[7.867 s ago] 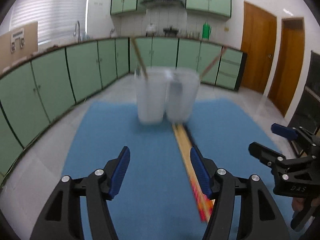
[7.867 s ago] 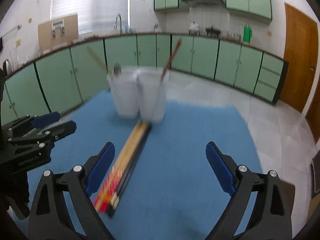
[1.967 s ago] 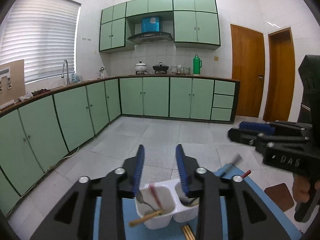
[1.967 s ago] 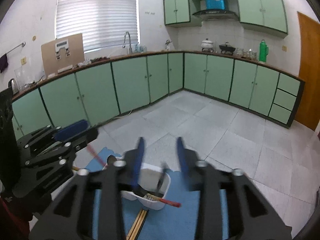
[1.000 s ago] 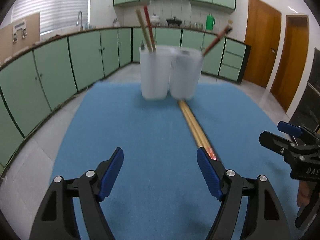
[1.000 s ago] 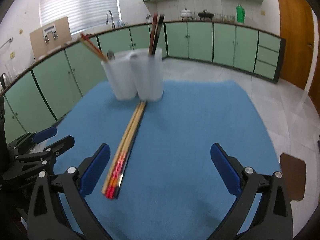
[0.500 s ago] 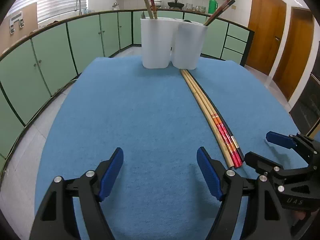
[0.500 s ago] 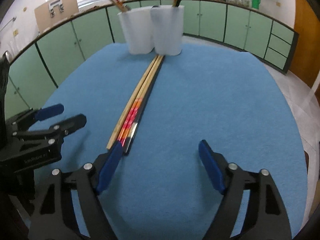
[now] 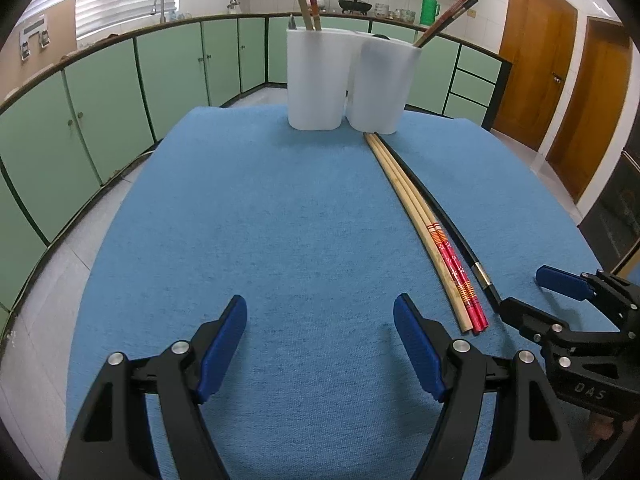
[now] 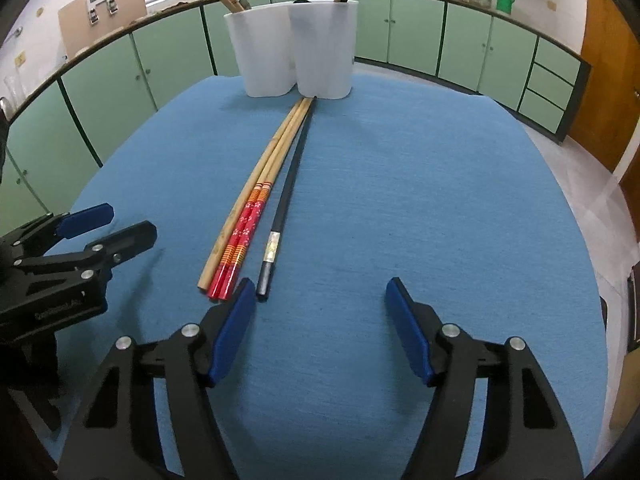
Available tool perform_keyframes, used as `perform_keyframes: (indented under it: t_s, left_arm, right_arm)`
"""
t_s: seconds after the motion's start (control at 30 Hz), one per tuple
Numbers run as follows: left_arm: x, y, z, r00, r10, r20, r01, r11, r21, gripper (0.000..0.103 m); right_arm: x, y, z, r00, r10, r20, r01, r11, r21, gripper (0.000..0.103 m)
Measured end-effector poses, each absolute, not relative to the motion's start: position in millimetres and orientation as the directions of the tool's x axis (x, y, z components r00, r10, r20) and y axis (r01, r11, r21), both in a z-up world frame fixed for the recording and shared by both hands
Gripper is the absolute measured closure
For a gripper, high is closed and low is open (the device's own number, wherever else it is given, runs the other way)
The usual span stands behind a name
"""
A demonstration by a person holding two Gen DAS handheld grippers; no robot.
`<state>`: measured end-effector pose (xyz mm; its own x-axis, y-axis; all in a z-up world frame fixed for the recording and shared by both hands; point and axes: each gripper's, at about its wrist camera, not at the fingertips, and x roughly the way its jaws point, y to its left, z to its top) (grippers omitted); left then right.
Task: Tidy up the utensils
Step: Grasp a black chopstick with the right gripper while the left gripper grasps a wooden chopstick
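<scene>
Four chopsticks (image 10: pixel 256 216) lie side by side on the blue worktop (image 10: pixel 440 184), tips touching the white holder (image 10: pixel 296 52). Right tongs (image 10: pixel 320 320) have just been closing, jaws apart w/ nothing between, left pad (image 10: pixel 232 328) just beside the black stick's end. Left tongs (image 9: pixel 320 344) gape, empty, over bare mat.

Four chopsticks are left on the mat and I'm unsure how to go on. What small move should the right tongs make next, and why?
Probably shift the right tongs slightly left to straddle the black chopstick: it lies just beside the left pad, and nothing is between the pads, which have just been closing.
</scene>
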<state>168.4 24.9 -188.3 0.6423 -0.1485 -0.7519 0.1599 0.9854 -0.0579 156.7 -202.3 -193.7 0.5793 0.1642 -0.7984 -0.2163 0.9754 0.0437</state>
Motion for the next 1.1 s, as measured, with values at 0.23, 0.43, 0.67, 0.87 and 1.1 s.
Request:
perform_keyframes:
  t_s: [0.23,0.43,0.67,0.87,1.1]
  left_arm:
    - [166.9,24.1,-187.2,0.648,-0.146,-0.748,0.17,0.984,-0.045,0.028]
    - [167.2,17.9,-187.8,0.635,-0.158,-0.756,0.19,0.981,-0.045,0.028]
    - [165.3,-2.3,-189.6,0.594,-0.239,-0.768,0.254,0.962,-0.103,0.028]
    - [166.8,-24.4,-196.0,0.577,-0.227,-0.784,0.288,0.955,-0.065,0.027]
    - [168.5,-17.4,-197.2,0.587,-0.195,-0.786,0.261,0.964,-0.044,0.027]
  right_arm:
    - [152.5,-186.7,-195.5,0.582,0.175,-0.794,-0.263,0.965,0.02,0.068]
    - [154.6,-191.6,-196.1,0.575,0.212,-0.791,-0.26,0.963,0.069,0.097]
    - [154.7,-213.4,-194.3,0.587,0.189,-0.787,-0.202,0.976,0.083,0.097]
    - [155.8,-227.2,-195.3,0.591,0.187,-0.785,-0.18,0.979,0.098,0.097]
    - [156.0,-230.4,-196.9,0.591,0.199,-0.782,-0.186,0.977,0.108,0.097]
